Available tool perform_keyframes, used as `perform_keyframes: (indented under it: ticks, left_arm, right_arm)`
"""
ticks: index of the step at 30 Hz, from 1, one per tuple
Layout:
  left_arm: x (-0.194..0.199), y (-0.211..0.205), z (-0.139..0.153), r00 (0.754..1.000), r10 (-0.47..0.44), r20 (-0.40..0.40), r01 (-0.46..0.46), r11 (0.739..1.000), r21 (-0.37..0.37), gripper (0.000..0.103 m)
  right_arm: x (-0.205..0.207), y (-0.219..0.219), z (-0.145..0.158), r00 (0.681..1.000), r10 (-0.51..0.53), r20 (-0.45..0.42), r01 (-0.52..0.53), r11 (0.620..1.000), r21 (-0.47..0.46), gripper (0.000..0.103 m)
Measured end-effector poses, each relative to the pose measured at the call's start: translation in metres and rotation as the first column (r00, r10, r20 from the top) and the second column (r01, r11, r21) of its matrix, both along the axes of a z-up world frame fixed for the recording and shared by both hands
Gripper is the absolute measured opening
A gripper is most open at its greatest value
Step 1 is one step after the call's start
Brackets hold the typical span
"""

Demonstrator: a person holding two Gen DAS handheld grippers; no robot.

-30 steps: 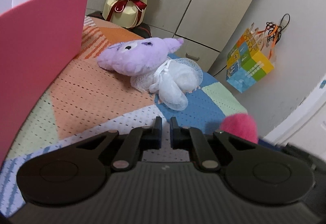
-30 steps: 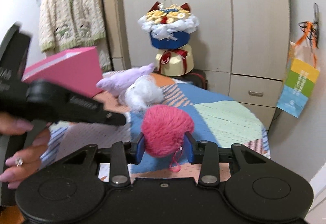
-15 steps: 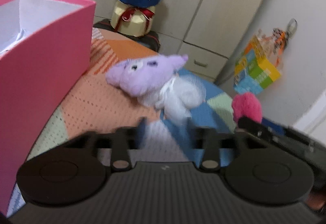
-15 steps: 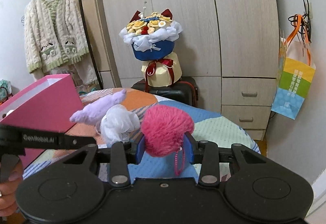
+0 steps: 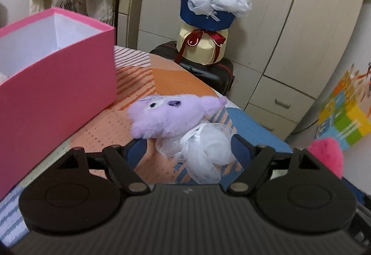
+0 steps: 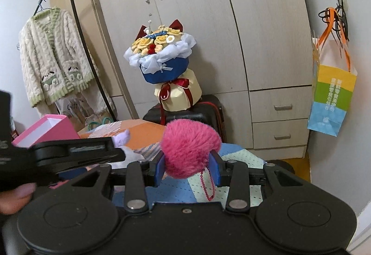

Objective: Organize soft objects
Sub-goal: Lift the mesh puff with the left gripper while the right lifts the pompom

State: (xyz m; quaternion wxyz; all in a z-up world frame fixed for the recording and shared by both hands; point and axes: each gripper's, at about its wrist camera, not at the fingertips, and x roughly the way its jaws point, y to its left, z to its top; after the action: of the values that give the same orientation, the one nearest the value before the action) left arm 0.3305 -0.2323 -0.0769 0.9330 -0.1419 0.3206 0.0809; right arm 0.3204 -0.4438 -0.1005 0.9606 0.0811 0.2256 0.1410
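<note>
Your pink box (image 5: 58, 83) stands open on the patchwork bedspread (image 5: 176, 76); most of its white inside looks bare, with only a pale scrap at its left edge. Just right of the box lies the purple plush toy (image 5: 176, 116). Your left gripper (image 5: 185, 150) is opening, its jaws flanking the toy's white gauze body without pressing. Your right gripper (image 6: 187, 167) clamps the pink pompom (image 6: 190, 148), lifted right of the box.
</note>
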Motion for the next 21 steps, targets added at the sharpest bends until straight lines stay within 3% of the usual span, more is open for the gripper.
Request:
perform_keyframes:
  ticks: [7, 10, 11, 12, 13, 14, 15, 17, 21]
  left_arm:
    - [0.010, -0.007, -0.012, 1.000, -0.008, -0.021, 0.008, 1.000, 0.013, 0.079]
    - [0.007, -0.007, -0.017, 1.000, -0.006, 0.014, 0.005, 1.000, 0.021, 0.079]
    - [0.005, -0.007, -0.019, 1.000, -0.006, 0.023, 0.005, 1.000, 0.021, 0.074]
    - [0.004, -0.006, -0.020, 1.000, -0.010, 0.028, 0.009, 1.000, 0.016, 0.059]
    - [0.003, -0.005, -0.022, 0.999, -0.027, 0.026, 0.026, 1.000, 0.010, 0.051]
    - [0.002, -0.004, -0.023, 0.999, -0.050, 0.018, 0.050, 0.999, 0.003, 0.031]
    - [0.001, -0.003, -0.024, 0.998, -0.062, 0.014, 0.062, 0.998, 0.002, 0.024]
    - [-0.005, -0.001, -0.023, 0.997, -0.075, 0.029, 0.075, 0.997, 0.005, 0.015]
    - [-0.022, 0.005, -0.023, 0.991, -0.118, 0.057, 0.118, 0.993, 0.003, 0.011]
  right_arm:
    - [-0.007, -0.003, 0.000, 1.000, 0.008, -0.004, -0.008, 1.000, -0.001, 0.044]
    - [-0.009, -0.005, 0.000, 1.000, 0.004, 0.001, -0.004, 1.000, 0.010, 0.044]
    - [-0.010, -0.007, 0.000, 1.000, 0.005, 0.004, -0.005, 1.000, 0.016, 0.044]
    - [-0.011, -0.008, -0.001, 1.000, 0.008, 0.009, -0.008, 1.000, 0.022, 0.044]
    - [-0.013, -0.009, -0.001, 1.000, 0.009, 0.013, -0.009, 1.000, 0.025, 0.044]
    - [-0.014, -0.009, -0.002, 1.000, 0.008, 0.016, -0.008, 1.000, 0.028, 0.044]
    - [-0.016, -0.009, -0.003, 1.000, 0.008, 0.016, -0.008, 0.999, 0.031, 0.044]
    - [-0.019, -0.009, -0.004, 1.000, 0.005, 0.014, -0.005, 0.999, 0.037, 0.044]
    - [-0.027, -0.003, -0.008, 1.000, 0.009, 0.000, -0.009, 0.999, 0.038, 0.044]
